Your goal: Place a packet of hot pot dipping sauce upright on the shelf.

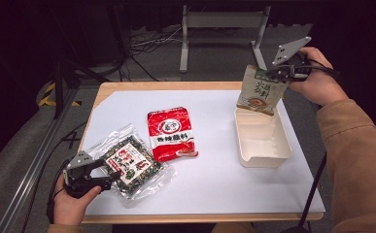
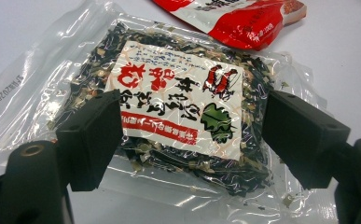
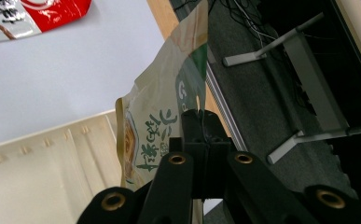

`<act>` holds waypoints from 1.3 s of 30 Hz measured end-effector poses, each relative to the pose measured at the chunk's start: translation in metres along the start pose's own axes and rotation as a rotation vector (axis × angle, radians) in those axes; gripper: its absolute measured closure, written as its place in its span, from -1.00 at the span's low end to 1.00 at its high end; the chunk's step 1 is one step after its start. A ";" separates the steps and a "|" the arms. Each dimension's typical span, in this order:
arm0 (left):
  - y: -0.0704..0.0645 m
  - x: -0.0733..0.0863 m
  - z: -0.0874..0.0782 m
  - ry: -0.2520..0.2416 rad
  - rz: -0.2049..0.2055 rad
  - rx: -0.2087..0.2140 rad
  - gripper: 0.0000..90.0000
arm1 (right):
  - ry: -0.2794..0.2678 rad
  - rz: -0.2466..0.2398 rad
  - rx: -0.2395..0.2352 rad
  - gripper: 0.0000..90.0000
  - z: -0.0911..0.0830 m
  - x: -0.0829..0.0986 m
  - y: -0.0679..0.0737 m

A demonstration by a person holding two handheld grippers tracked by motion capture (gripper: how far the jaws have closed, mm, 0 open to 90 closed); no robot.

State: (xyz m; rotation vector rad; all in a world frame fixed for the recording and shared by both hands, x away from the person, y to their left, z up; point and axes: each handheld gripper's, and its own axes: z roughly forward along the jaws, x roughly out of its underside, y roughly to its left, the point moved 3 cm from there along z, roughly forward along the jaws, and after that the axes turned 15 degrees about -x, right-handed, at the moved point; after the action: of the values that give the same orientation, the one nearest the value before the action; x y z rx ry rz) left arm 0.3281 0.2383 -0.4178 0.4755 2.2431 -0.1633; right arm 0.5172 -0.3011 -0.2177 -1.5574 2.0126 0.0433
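Beige soup pouch (image 1: 259,90) held over the cream tray (image 1: 268,156) at the table's far right

The pouch is pinched by its top edge in the closed right gripper (image 1: 283,72); the left gripper (image 1: 109,174) is spread wide around the clear seaweed packet (image 1: 133,164), beside which a red sauce packet (image 1: 172,134) is laid

- The cream tray (image 1: 263,145) lies open-topped; only the beige pouch (image 1: 259,90) hangs over its far edge.
- Bare white table (image 1: 224,179) stretches between the tray and the red packet (image 1: 172,133).
- The seaweed bag (image 1: 132,165) crowds the near-left corner, touching the red packet.
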 end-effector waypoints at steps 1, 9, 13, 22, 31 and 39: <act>0.000 0.000 0.000 0.002 -0.002 -0.001 -0.54 | 0.005 0.000 0.003 1.00 0.001 0.000 0.000; 0.000 0.001 0.000 0.000 -0.004 0.000 -0.54 | 0.001 0.021 0.006 1.00 0.006 0.006 -0.005; 0.000 0.000 0.001 0.003 -0.004 0.003 -0.54 | -0.005 0.041 0.009 1.00 0.011 0.008 -0.006; -0.002 -0.001 0.004 0.006 -0.001 0.008 -0.54 | 0.021 0.030 0.006 1.00 0.023 0.013 -0.007; -0.001 -0.001 0.004 0.008 -0.001 0.007 -0.54 | 0.009 0.052 0.012 1.00 0.026 0.016 -0.011; -0.001 0.000 0.003 0.001 0.000 0.005 -0.54 | 0.020 0.034 0.012 1.00 0.030 0.014 -0.009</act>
State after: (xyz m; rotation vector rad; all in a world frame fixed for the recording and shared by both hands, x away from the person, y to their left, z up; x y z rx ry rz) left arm 0.3305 0.2365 -0.4198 0.4784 2.2445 -0.1685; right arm 0.5360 -0.3055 -0.2466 -1.5216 2.0515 0.0297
